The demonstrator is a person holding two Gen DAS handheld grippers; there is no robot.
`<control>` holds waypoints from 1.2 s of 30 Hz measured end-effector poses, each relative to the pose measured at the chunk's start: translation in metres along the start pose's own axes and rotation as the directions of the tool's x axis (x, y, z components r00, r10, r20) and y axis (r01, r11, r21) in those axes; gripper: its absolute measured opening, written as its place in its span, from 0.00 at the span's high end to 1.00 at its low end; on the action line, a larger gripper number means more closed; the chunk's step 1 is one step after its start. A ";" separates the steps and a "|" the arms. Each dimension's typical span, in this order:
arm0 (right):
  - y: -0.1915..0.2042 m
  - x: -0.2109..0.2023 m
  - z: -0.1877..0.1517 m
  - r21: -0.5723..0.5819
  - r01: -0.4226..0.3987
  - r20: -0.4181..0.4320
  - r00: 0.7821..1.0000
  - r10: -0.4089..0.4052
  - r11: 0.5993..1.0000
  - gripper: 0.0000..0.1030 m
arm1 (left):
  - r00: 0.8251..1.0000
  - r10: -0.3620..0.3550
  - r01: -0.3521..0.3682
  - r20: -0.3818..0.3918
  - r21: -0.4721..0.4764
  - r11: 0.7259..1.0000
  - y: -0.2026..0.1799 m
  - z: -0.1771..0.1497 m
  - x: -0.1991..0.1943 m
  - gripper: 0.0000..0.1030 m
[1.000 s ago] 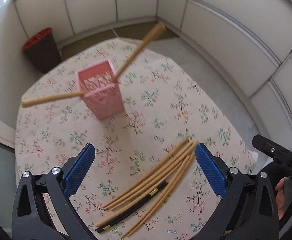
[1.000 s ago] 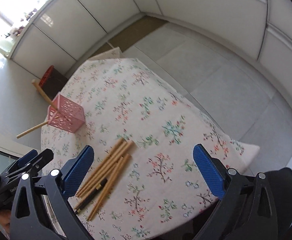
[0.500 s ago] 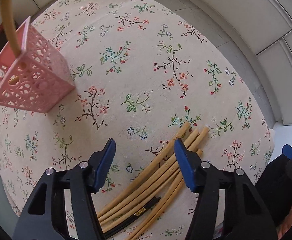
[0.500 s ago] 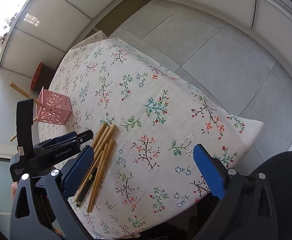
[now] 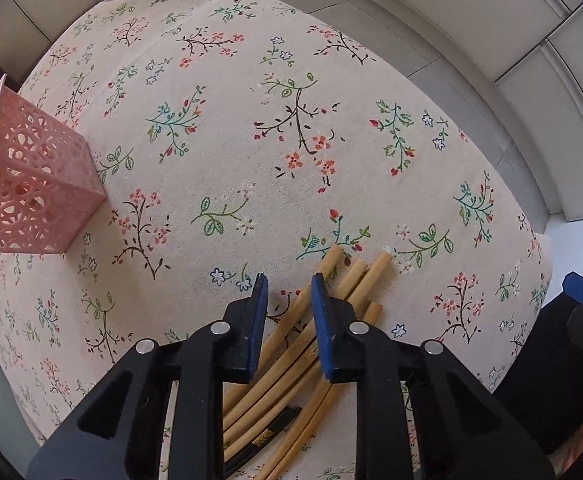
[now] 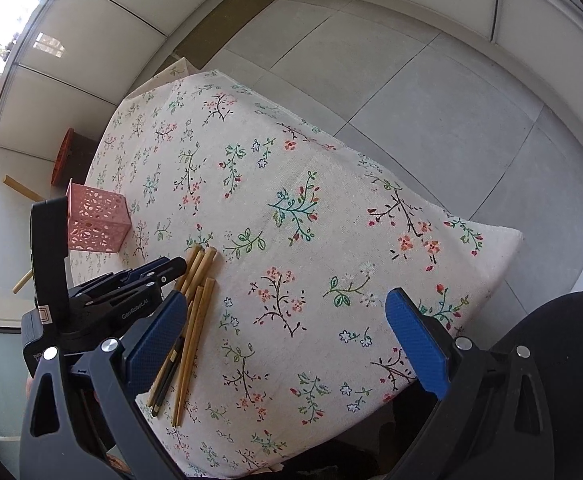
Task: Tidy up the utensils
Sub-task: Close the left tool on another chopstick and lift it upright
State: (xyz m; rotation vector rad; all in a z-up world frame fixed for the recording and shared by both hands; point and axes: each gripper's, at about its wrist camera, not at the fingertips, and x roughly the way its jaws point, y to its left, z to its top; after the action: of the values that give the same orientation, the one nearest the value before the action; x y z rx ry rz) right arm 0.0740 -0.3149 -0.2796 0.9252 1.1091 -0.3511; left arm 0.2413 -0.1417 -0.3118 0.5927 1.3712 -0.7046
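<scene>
Fingers (image 5: pixel 256 312) of the left gripper (image 5: pixel 289 292) stand with only a narrow gap between the blue pads, low over the bundle of bamboo chopsticks (image 5: pixel 327 284). One stick runs up through the gap, but I cannot tell if the pads touch it or only straddle it. In the right wrist view the left gripper (image 6: pixel 179 266) reaches the far ends of the same chopsticks (image 6: pixel 195 308) and hides some of them.

Beside the bamboo sticks lies a black chopstick (image 5: pixel 267 434), partly under them, near the front edge of the worktop (image 5: pixel 251 140), which has a floral cloth on it. A pink perforated holder (image 5: pixel 31 188) stands well apart to the left, near the far left side of the worktop. It already has chopsticks in it; their ends stick out (image 6: pixel 21 282) past its side.

The right gripper (image 6: pixel 291 332) hangs wide open above the near corner of the worktop and holds nothing. On the floor behind the worktop stands a dark bin with a red rim (image 6: pixel 65 156).
</scene>
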 end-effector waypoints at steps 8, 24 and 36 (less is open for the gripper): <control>0.001 0.009 0.000 0.012 0.006 -0.046 0.999 -0.005 1.000 0.06 | 1.000 0.026 -0.026 0.011 0.048 0.999 -0.011 -0.003 0.009 0.74; 0.048 0.074 -0.024 0.016 0.129 -0.177 0.976 -0.124 0.992 0.41 | 0.927 0.145 -0.097 0.346 -0.154 0.983 0.038 -0.074 -0.115 0.92; 0.076 0.092 -0.041 0.019 0.256 -0.138 0.958 -0.251 0.967 0.56 | 0.865 0.164 -0.077 0.474 -0.199 0.977 0.054 -0.106 -0.159 0.93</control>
State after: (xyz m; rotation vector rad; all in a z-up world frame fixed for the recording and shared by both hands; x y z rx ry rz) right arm 0.1399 -0.2203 -0.3310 0.8495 1.3549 -0.5262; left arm 0.2019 -0.0110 -0.1672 0.3245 0.8995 -0.5746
